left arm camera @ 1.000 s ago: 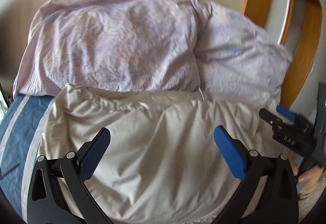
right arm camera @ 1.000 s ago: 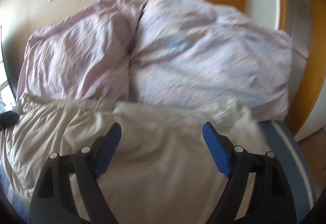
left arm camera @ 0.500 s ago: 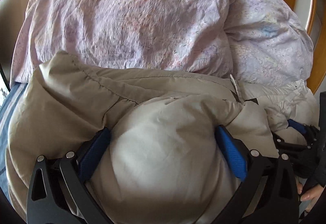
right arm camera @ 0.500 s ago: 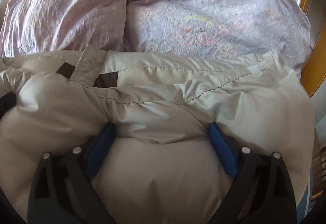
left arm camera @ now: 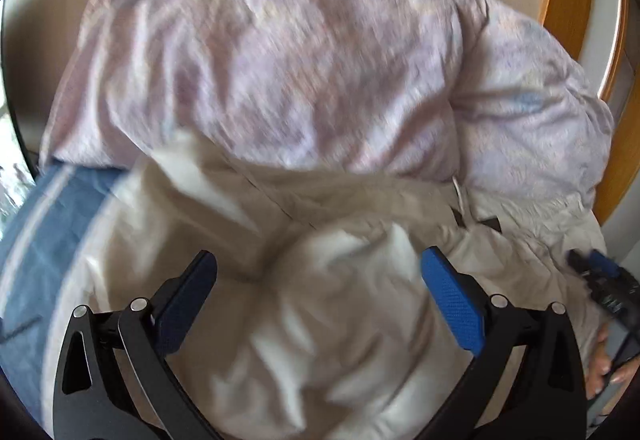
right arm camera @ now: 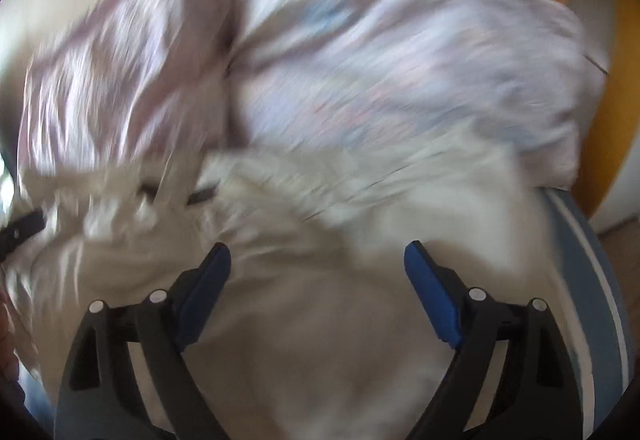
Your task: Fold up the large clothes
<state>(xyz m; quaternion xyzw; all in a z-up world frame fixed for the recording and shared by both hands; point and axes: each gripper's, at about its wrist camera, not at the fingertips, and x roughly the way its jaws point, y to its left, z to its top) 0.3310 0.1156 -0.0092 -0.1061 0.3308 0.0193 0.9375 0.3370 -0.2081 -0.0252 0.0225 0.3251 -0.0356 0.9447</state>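
Two pillows dominate both views: a pink pillow (left arm camera: 260, 60) at the head of the bed and a pale printed pillow (left arm camera: 528, 112) beside it, each propped against the wall. Below them lies the bed cover (left arm camera: 36, 240), blue with pale stripes, showing at the left edge of the left wrist view and at the right edge of the right wrist view.

Task item: one cream padded jacket (left arm camera: 340, 300), bunched and puffy, lying on the bed cover with its far edge touching the foot of both pillows. Both views are blurred, so seams and collar details cannot be read reliably.

Left claw (left arm camera: 320, 280): jaws wide, jacket fabric bulging up between them, pads not seen pressing on it. Right claw (right arm camera: 318, 276): jaws wide likewise and just narrowing slightly, fabric lying between and below the pads, no grip evident. The right claw also appears at the right edge of the left wrist view, with fingers (left arm camera: 600, 364) of the hand below it.

Risks, as judged:
- The filling is springy; a fold pressed down without a firm hold would likely spring open.
- Closing on a thick bulge could pinch only the outer layer, so the shell slides and the fold goes crooked.
- The jacket sits tight against the pillows; pushing forward could ride it up onto them.
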